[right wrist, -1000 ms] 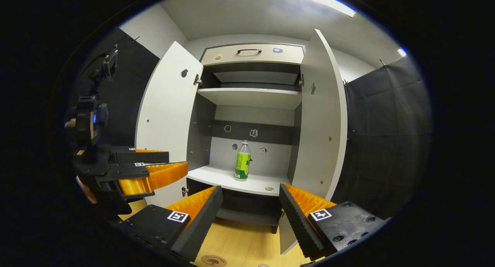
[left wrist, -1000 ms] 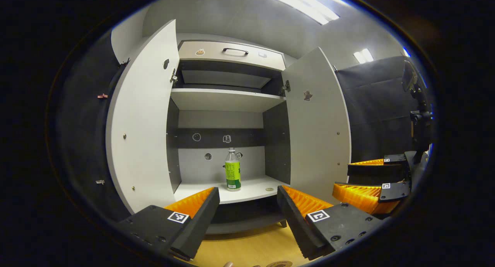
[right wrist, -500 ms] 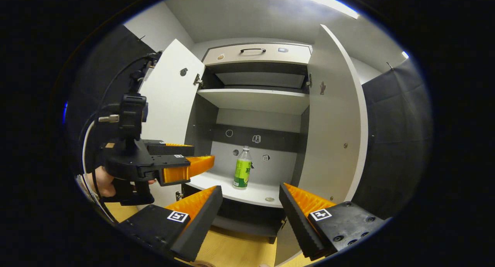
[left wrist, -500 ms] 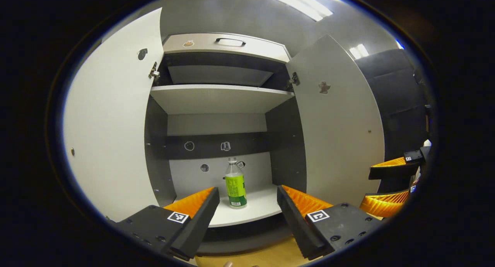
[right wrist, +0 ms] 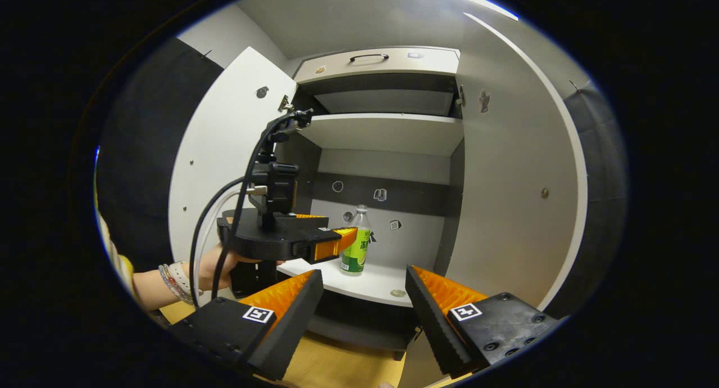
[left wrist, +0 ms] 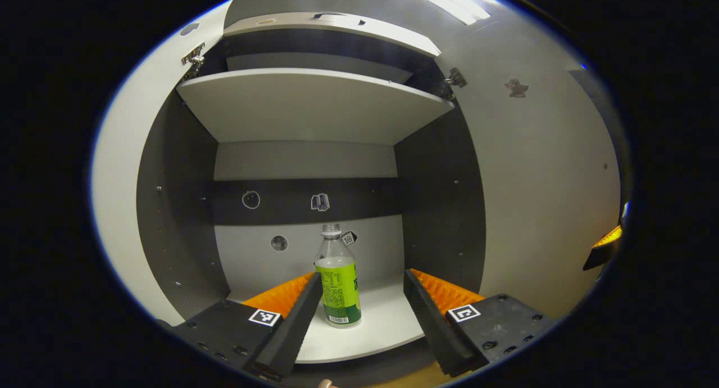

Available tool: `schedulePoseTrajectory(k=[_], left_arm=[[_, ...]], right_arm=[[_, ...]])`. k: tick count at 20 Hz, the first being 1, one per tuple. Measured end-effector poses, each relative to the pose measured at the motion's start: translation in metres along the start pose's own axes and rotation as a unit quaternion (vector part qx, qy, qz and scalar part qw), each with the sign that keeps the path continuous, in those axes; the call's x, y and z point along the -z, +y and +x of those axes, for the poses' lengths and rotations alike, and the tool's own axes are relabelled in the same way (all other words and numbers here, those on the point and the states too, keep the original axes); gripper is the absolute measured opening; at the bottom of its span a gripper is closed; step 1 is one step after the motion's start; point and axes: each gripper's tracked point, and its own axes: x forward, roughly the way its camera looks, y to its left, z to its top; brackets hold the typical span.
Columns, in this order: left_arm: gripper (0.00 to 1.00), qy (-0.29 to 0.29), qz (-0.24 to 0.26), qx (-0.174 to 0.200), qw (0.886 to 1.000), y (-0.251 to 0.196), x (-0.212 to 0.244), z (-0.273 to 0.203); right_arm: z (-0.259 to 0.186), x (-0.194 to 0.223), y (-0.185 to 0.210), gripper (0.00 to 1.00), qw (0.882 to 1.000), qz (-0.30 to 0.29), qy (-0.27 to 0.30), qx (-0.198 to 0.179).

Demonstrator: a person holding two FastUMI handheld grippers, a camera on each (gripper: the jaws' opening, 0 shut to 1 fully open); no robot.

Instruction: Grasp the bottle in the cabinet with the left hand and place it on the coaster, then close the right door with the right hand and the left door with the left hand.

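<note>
The bottle (left wrist: 337,278) stands upright on the lower shelf (left wrist: 387,326) of the cabinet (left wrist: 444,208), its long axis vertical and its cap pointing up toward the shelf above (left wrist: 314,104). It is clear plastic with a pale cap, see-through at the shoulder, and a bright green label wraps its lower body; a small barcode patch sits at the label's foot. It stands a little in from the shelf's front edge, well short of the cabinet's back wall (left wrist: 303,163), where a dark band carries a few small stickers.

In the left gripper view, my left hand-held gripper (left wrist: 359,315) is released, its fingers spread wide with the bottle in the gap between them, nearer the left finger (left wrist: 292,320). Neither finger touches the bottle. In the right gripper view I see that same left hand-held gripper (right wrist: 342,243) just in front of the bottle (right wrist: 357,239), its tip overlapping the bottle's left side, with my hand (right wrist: 216,264) wrapped on its grip and beaded bracelets at the wrist.

My right hand-held gripper (right wrist: 364,306) is also released, fingers apart and holding nothing, farther out from the cabinet than the left one and lower than the bottle's shelf.

Both cabinet doors stand open: the left door (right wrist: 224,146) to the left of the bottle, the right door (right wrist: 517,174) to its right. A small round thing (right wrist: 398,293) lies on the bottle's shelf near the front edge, to the right of the bottle; I cannot tell what it is.
</note>
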Motion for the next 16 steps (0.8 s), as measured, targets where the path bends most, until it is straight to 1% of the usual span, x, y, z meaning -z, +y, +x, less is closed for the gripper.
schedulePoseTrajectory(k=[3, 5, 8, 10, 14, 16], left_arm=[[0.93, 0.005, 0.019, -0.012, 1.0, 0.014, 0.011, 0.032], [0.93, 0.01, 0.017, -0.013, 1.0, 0.019, 0.018, 0.052], [0.93, 0.012, 0.006, -0.013, 1.0, 0.023, 0.028, 0.076], [0.93, 0.016, 0.009, -0.013, 1.0, 0.026, 0.036, 0.088], [0.92, 0.026, 0.021, -0.014, 0.999, 0.03, 0.049, 0.11], [0.92, 0.033, 0.018, -0.01, 0.999, 0.031, 0.056, 0.117]], right_arm=[[0.015, 0.005, 0.002, 0.98, 1.0, -0.008, -0.003, -0.01], [0.021, 0.015, 0.008, 0.98, 1.0, 0.0, 0.006, -0.026], [0.035, 0.018, 0.017, 0.98, 0.999, 0.004, 0.01, -0.044], [0.043, 0.02, 0.017, 0.98, 0.999, 0.003, 0.01, -0.05], [0.054, 0.022, 0.022, 0.98, 0.997, 0.022, 0.01, -0.067], [0.059, 0.02, 0.022, 0.98, 0.998, 0.014, 0.005, -0.068]])
